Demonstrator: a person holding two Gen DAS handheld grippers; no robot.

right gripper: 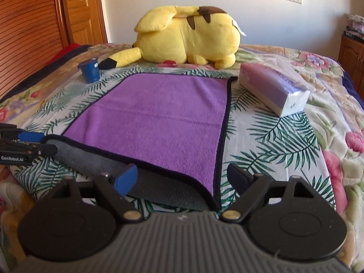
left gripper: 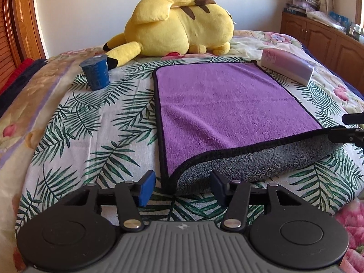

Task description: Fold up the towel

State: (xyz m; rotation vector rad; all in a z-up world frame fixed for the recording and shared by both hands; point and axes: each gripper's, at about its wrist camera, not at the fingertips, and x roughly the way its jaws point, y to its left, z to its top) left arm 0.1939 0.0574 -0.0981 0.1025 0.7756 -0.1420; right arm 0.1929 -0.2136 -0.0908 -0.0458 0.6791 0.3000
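Observation:
A purple towel [left gripper: 227, 107] with a black hem and grey underside lies flat on the leaf-print bed cover [left gripper: 95, 122]. Its near edge is curled up, showing the grey side [left gripper: 250, 161]. My left gripper [left gripper: 183, 187] is open, its blue pads either side of the towel's near left corner. In the right wrist view the towel [right gripper: 159, 118] lies ahead and my right gripper [right gripper: 184, 177] is open over the near right corner. Each gripper shows at the edge of the other's view, right [left gripper: 350, 132] and left [right gripper: 27, 145], close to the lifted hem.
A yellow plush toy [left gripper: 182, 27] lies beyond the towel. A blue cup [left gripper: 96, 72] stands at the far left of the towel. A pink-purple tissue pack [left gripper: 289, 66] lies at its far right corner. A wooden cabinet [left gripper: 318, 38] stands right of the bed.

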